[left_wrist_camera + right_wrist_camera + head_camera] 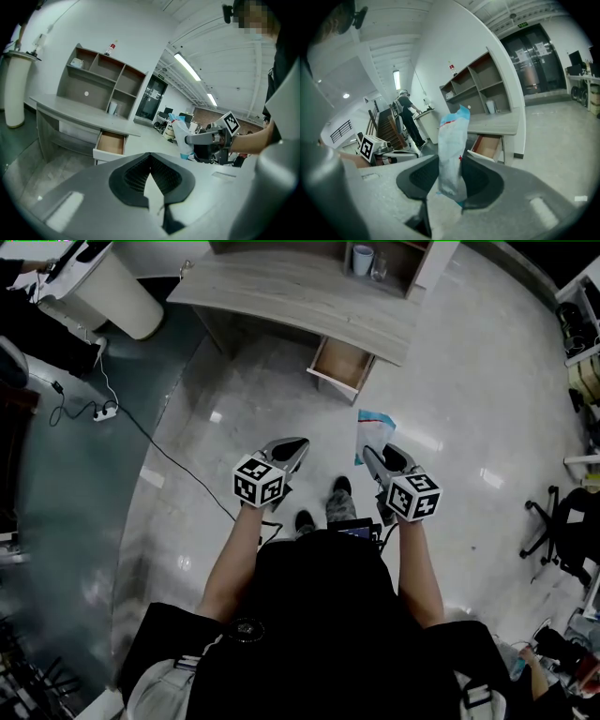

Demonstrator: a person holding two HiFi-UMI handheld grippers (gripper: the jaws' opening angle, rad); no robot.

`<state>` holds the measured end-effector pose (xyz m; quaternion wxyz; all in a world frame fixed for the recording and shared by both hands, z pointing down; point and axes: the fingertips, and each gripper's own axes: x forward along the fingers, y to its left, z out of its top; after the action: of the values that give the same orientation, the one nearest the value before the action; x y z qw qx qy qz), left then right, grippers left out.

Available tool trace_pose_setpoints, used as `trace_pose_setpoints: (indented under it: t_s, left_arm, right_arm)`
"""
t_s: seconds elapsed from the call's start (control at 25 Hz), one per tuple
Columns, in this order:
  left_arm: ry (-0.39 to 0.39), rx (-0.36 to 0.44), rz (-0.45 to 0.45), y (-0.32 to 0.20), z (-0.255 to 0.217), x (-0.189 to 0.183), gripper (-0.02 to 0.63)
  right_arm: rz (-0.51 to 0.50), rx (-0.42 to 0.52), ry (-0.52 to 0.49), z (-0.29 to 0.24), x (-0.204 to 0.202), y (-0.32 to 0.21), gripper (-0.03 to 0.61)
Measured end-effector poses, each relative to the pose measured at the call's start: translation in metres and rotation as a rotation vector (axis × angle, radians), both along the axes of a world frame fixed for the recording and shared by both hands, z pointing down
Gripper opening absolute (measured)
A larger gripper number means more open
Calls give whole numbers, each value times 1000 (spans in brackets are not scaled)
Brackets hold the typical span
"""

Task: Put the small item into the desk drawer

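The right gripper point(374, 458) pinched a white and blue packet point(452, 154) in its fingers. The left gripper point(297, 446) had its fingers pressed together on nothing. The table point(281, 287) drawer point(343, 362) stood open, far ahead.

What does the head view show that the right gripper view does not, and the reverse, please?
Only the head view: the power strip on the floor, the wearer's shoes and the black office chair.
Only the right gripper view: a standing person in the background and the dark double doors.
Both: the blue-and-white pouch clamped in the right gripper, the open desk drawer and the left gripper.
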<state>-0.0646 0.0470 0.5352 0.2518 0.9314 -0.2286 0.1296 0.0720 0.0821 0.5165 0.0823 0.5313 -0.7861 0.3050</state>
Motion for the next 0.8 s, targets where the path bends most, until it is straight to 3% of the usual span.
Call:
trace_pose_setpoints:
  t_s: [0.8]
  left_arm:
    - [-47, -9, -131, -100, -5, 63, 2]
  right_arm:
    - [-147, -14, -37, 9, 67, -116, 149]
